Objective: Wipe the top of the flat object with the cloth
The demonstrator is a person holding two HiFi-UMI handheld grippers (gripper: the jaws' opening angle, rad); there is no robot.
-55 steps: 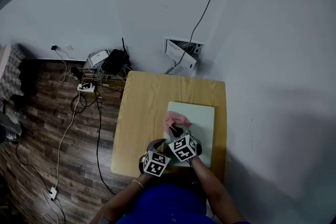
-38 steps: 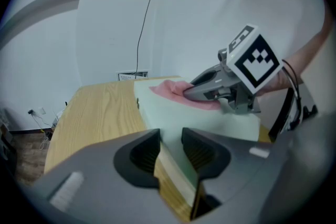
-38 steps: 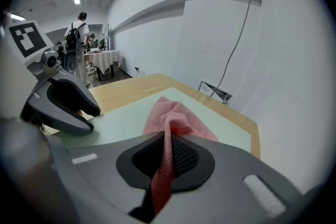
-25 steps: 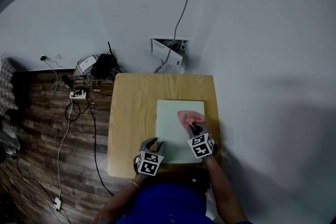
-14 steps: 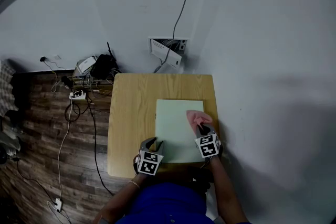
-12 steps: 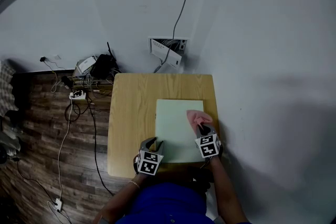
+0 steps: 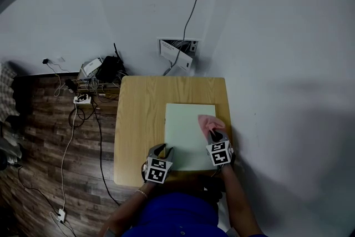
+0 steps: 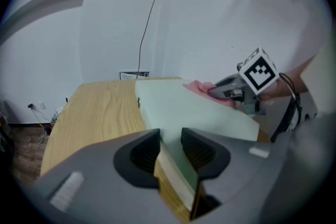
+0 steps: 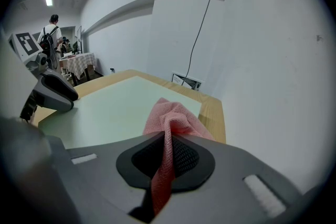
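Observation:
A pale green flat board [image 7: 186, 136] lies on the right half of a wooden table [image 7: 141, 119]. My left gripper [image 7: 165, 151] is shut on the board's near left corner; in the left gripper view the board's edge [image 8: 178, 176] sits clamped between both jaws of the left gripper [image 8: 170, 139]. My right gripper [image 7: 213, 135] is shut on a pink cloth [image 7: 208, 121], whose bunched end rests on the board near its right edge. The right gripper view shows the cloth [image 9: 173, 115] running up between the jaws of the right gripper [image 9: 170, 147] onto the board [image 9: 115, 107].
A white wall runs close along the table's right edge [image 7: 228, 119]. An open wall box with cables [image 7: 177, 51] sits behind the table. Power strips and devices [image 7: 100, 72] clutter the wooden floor to the left. Far off stands a person [image 9: 52, 34].
My right gripper has dragged the pink cloth across the board from its left part to its right edge, then held still. The left gripper keeps hold of the near left corner.

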